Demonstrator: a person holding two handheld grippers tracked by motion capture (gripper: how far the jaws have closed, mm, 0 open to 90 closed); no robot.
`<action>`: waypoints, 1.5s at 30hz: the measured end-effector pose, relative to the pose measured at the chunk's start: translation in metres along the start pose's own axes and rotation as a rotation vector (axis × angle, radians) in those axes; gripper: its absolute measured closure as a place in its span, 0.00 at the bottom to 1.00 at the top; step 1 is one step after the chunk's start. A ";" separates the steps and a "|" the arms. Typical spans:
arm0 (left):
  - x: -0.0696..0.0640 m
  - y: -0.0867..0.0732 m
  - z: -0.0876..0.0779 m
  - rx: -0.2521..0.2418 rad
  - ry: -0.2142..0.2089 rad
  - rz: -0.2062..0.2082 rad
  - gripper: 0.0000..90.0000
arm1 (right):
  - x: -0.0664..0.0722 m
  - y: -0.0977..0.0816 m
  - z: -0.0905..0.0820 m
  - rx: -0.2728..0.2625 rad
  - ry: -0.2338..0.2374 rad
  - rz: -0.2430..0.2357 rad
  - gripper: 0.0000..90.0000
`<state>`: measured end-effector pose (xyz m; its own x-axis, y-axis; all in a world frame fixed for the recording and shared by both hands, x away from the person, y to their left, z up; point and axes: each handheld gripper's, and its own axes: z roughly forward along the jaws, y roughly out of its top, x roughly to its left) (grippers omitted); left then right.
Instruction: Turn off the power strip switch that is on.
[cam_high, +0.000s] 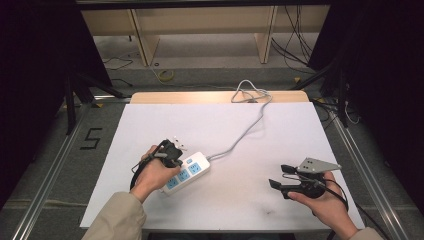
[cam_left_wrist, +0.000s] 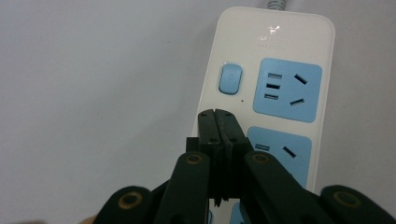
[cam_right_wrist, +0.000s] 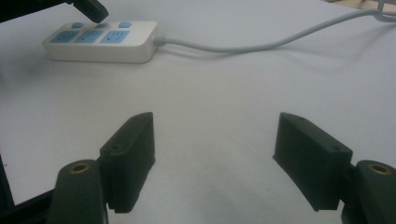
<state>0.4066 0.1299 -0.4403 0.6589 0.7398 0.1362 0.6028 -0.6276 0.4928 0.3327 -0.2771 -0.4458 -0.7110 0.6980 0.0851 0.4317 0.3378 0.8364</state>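
Observation:
A white power strip (cam_high: 187, 172) with blue sockets lies on the white table, its grey cable (cam_high: 240, 135) running to the far edge. My left gripper (cam_high: 172, 157) hovers over the strip's left side with its jaws pressed together and nothing between them. In the left gripper view the shut tips (cam_left_wrist: 216, 116) sit just below a blue switch button (cam_left_wrist: 230, 78) on the strip (cam_left_wrist: 280, 37). My right gripper (cam_high: 281, 176) rests near the front right of the table, jaws wide apart and empty. From the right gripper view the strip (cam_right_wrist: 102, 41) lies far off at the upper left.
The white table top (cam_high: 220, 125) has a wooden strip at its far edge where the cable loops (cam_high: 250, 92). Black curtains stand on both sides, and a wooden frame and loose cables are on the floor behind.

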 end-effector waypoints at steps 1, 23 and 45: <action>0.000 0.000 0.000 0.003 -0.001 0.001 1.00 | 0.000 0.000 0.000 0.000 0.000 0.000 0.32; 0.000 0.002 0.003 0.032 -0.011 0.006 1.00 | 0.000 0.000 0.000 0.002 0.002 0.000 0.32; -0.003 0.006 0.004 0.063 -0.002 0.012 1.00 | 0.001 0.000 0.000 0.006 0.001 0.000 0.32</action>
<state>0.4105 0.1229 -0.4411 0.6673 0.7314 0.1404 0.6215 -0.6508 0.4362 0.3316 -0.2765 -0.4458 -0.7115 0.6974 0.0854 0.4348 0.3416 0.8332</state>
